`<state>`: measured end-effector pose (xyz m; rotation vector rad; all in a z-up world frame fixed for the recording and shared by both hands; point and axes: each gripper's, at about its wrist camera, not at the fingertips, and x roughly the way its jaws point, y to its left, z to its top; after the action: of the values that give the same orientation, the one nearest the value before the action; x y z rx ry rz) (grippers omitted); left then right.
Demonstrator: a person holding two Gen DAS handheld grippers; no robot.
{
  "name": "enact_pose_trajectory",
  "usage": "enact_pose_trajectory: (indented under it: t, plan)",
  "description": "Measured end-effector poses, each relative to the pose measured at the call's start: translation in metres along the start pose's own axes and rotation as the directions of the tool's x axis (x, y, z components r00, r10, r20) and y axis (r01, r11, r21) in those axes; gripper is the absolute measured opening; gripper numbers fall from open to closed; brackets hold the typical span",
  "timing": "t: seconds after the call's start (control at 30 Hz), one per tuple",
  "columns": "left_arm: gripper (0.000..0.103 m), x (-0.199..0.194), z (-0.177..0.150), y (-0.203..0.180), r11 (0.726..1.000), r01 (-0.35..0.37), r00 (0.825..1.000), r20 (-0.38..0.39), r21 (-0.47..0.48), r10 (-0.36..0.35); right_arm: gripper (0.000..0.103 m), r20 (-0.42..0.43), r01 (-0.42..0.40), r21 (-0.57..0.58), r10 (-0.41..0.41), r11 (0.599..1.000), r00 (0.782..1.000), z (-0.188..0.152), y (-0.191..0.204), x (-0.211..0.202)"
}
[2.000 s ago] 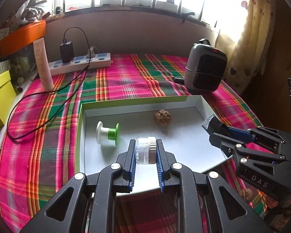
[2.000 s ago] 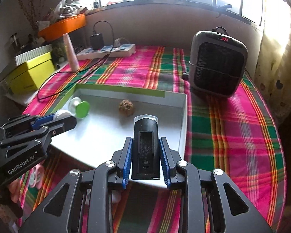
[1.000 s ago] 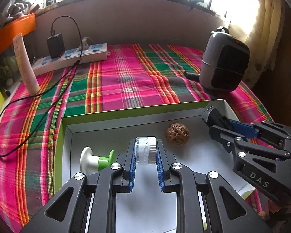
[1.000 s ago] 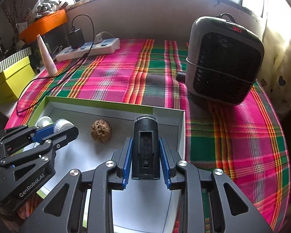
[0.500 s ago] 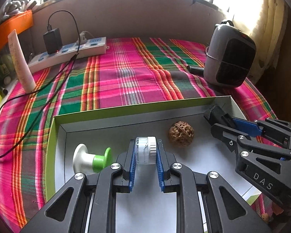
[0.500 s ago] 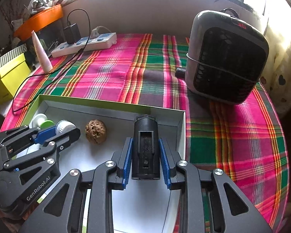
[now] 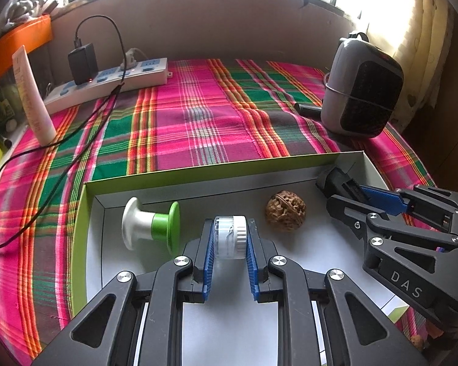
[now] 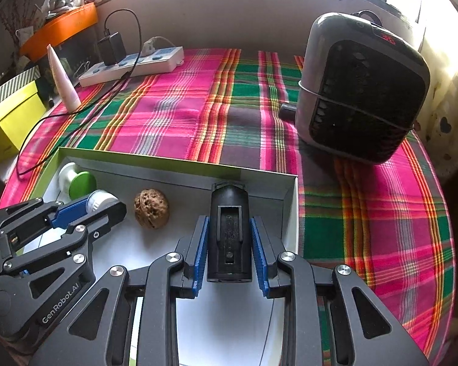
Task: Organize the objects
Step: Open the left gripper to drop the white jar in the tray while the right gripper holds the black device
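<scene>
Far to the left a yellow box (image 8: 13,116) sits at the edge of the table, and a pale tube (image 7: 32,97) stands upright on its cap beside it. Just behind the tube a white power strip (image 7: 113,80) lies on the bright checked cloth (image 7: 198,122), with a black charger (image 7: 82,62) plugged into it and a thin black cord running down across the cloth. Nearer to us is a flat white tray (image 7: 229,169) with a green outside wall. In its left part a white and green spool (image 7: 151,227) lies on its side. Next to that, the left gripper (image 7: 230,238) hangs over the tray floor, and its blue pads are squeezed onto a small clear jar with a white lid (image 7: 230,236), which is turned sideways. A brown walnut (image 7: 285,211) rests on the tray floor just to the right of the jar, not touching it. Then comes the right gripper (image 8: 229,244), near the tray's right wall, clamped on a black block (image 8: 229,235) that points toward the far wall of the tray. Past the tray, far right on the cloth, stands a small grey heater with a dark front (image 8: 363,91).
</scene>
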<state>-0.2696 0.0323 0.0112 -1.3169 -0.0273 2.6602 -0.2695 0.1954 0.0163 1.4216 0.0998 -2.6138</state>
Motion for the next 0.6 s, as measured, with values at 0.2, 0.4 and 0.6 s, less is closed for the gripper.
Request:
enact_pose_trajectory:
  t: [0.2, 0.4, 0.6]
  plan:
    - [0.019, 0.0002, -0.0006, -0.0008, 1.0, 0.002, 1.0, 0.0, 0.003, -0.002, 0.029, -0.008, 0.007, 0.002, -0.007, 1.0, 1.0, -0.0003, 0.0018, 0.0028]
    - [0.021, 0.0003, -0.0002, -0.0009, 1.0, 0.001, 1.0, 0.0, 0.004, -0.001, 0.029, -0.009, 0.007, 0.001, -0.007, 1.0, 1.0, -0.0002, 0.0023, 0.0029]
    - [0.024, -0.0004, 0.0003, -0.0009, 1.0, 0.01, 1.0, -0.001, -0.002, -0.01, 0.029, -0.009, 0.009, 0.001, -0.009, 1.0, 1.0, -0.001, 0.0021, 0.0026]
